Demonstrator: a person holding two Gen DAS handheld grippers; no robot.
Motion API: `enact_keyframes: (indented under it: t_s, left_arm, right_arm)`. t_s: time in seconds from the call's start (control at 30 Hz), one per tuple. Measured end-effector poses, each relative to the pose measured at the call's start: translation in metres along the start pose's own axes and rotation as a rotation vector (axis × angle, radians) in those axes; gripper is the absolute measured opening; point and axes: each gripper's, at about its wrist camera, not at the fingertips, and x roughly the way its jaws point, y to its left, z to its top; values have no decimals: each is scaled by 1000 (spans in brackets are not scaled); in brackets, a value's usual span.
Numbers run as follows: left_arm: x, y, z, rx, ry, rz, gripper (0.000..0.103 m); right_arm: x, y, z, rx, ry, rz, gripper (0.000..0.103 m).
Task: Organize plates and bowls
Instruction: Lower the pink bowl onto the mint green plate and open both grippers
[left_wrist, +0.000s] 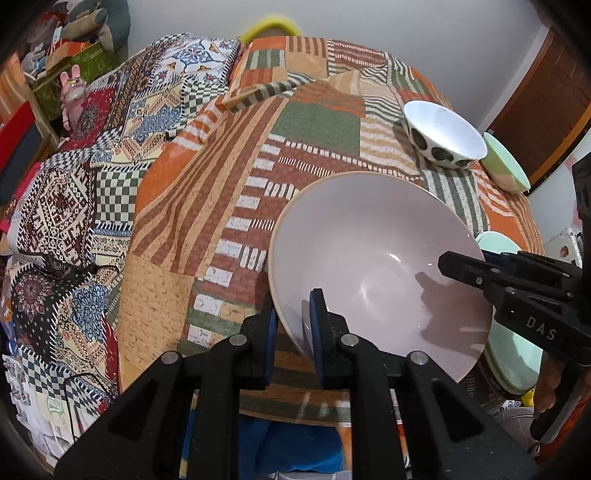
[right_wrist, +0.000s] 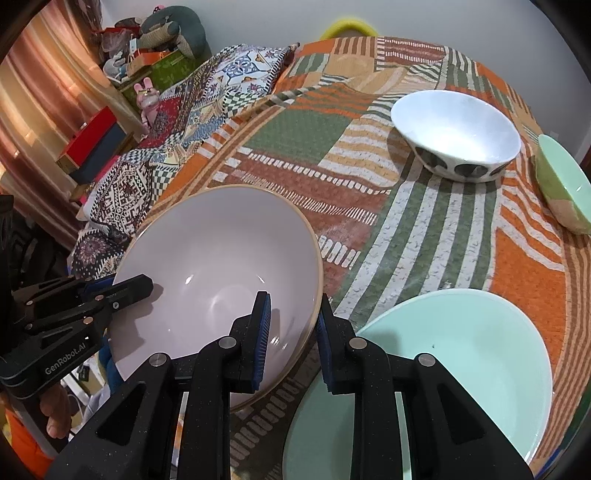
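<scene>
Readable: "DAS" in pale letters on the black body of the right gripper (left_wrist: 461, 273), seen from the left wrist view. "GenRobot.AI" in pale letters along the black body of the left gripper (right_wrist: 138, 286), seen from the right wrist view. Small print on boxes and papers at the edges, too blurred to read.

Large bowl (right_wrist: 221, 266): pale lilac-grey, tan rim. Plate (right_wrist: 461, 369): mint green. Far bowl (right_wrist: 456, 125): white, dark spots outside. Bedspread (right_wrist: 443, 229): orange, green, brown striped patchwork.
</scene>
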Motion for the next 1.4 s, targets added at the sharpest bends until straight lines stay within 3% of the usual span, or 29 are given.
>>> enact_keyframes:
  t_s: [0.4,0.6,0.97,1.4]
  left_arm:
    - [4,-1,-6,-13,13,-4,16]
    - [-2,-1,-6,-25,6,5,16]
    - [-55,-14,7,12,-128,61,16]
    - [-113,-86,39,149,-312,48,23]
  right_arm:
    - [6,0,-1,-5,25,11,24]
    - [-6,-3,-2,-14,-3,5,24]
    - [-49,-13,-2,-9,-113,26,25]
    - [-118,-51,-2,31,-304,-3,31]
